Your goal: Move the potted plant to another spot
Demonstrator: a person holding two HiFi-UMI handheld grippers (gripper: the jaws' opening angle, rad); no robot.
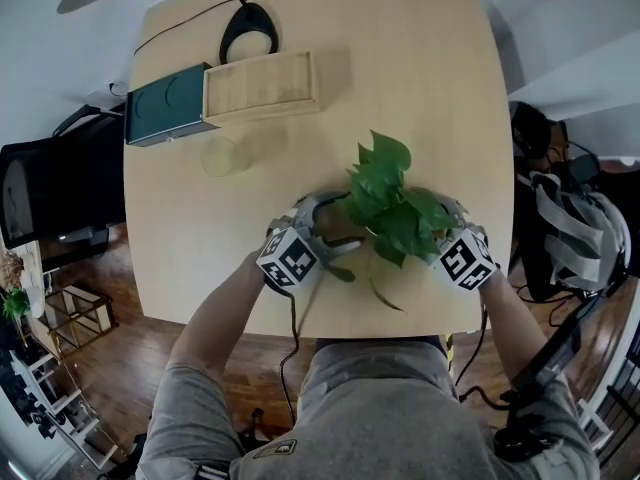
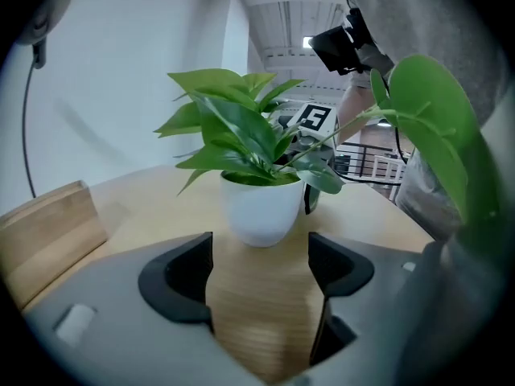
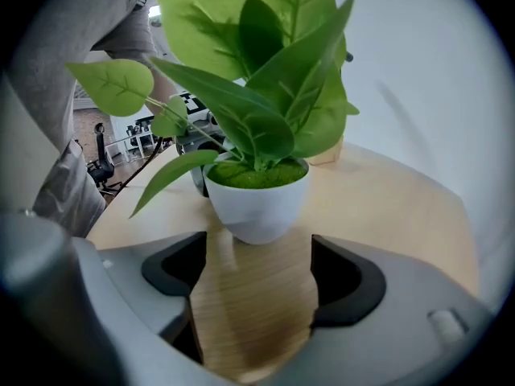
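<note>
The potted plant (image 1: 385, 203), green leaves in a small white pot, stands on the wooden table (image 1: 420, 78) near its front edge. In the head view the leaves hide the pot. My left gripper (image 1: 335, 224) is at the plant's left, my right gripper (image 1: 440, 220) at its right. In the left gripper view the white pot (image 2: 259, 207) stands just beyond the left gripper (image 2: 261, 268), whose jaws are open and apart from it. The right gripper view shows the same: the pot (image 3: 257, 199) sits just ahead of the open right gripper (image 3: 257, 272), untouched.
At the table's far left lie a shallow wooden tray (image 1: 262, 85) and a dark green box (image 1: 167, 103), with a black lamp base (image 1: 248, 30) behind them. A pale translucent cup (image 1: 222, 155) stands left of the plant. A chair with a bag (image 1: 575, 228) is off the right edge.
</note>
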